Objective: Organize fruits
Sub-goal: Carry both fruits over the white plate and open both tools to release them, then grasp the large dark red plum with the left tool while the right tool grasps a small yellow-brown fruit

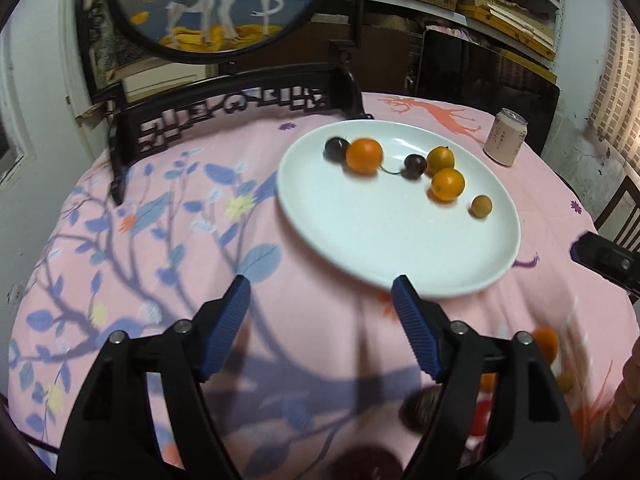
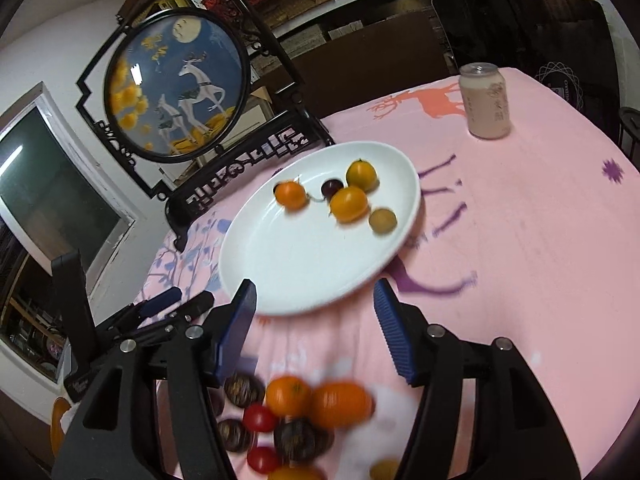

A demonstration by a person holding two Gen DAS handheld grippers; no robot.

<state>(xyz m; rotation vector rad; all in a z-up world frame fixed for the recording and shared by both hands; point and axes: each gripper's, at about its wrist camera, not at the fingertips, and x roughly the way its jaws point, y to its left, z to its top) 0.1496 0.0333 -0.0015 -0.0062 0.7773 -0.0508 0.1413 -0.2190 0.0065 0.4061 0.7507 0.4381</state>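
A white plate (image 1: 384, 248) (image 2: 304, 264) lies on the pink tablecloth and holds several fruits: oranges (image 1: 364, 155) (image 2: 349, 203), dark cherries (image 1: 414, 166) (image 2: 331, 188) and a small yellow-brown fruit (image 1: 481, 206) (image 2: 382, 221). My left gripper (image 1: 320, 294) is open and empty above the cloth, just short of the plate's near rim. My right gripper (image 2: 314, 298) is open and empty at the plate's near rim. A blurred pile of loose fruits (image 2: 296, 420) lies on the cloth below it: oranges, red tomatoes, dark round fruits. Part of the pile shows in the left wrist view (image 1: 544, 344).
A pink drink can (image 1: 505, 137) (image 2: 484, 101) stands past the plate at the right. A dark carved wooden stand with a round deer picture (image 1: 208, 4) (image 2: 176, 84) stands at the table's back left. The left gripper shows in the right wrist view (image 2: 160, 308).
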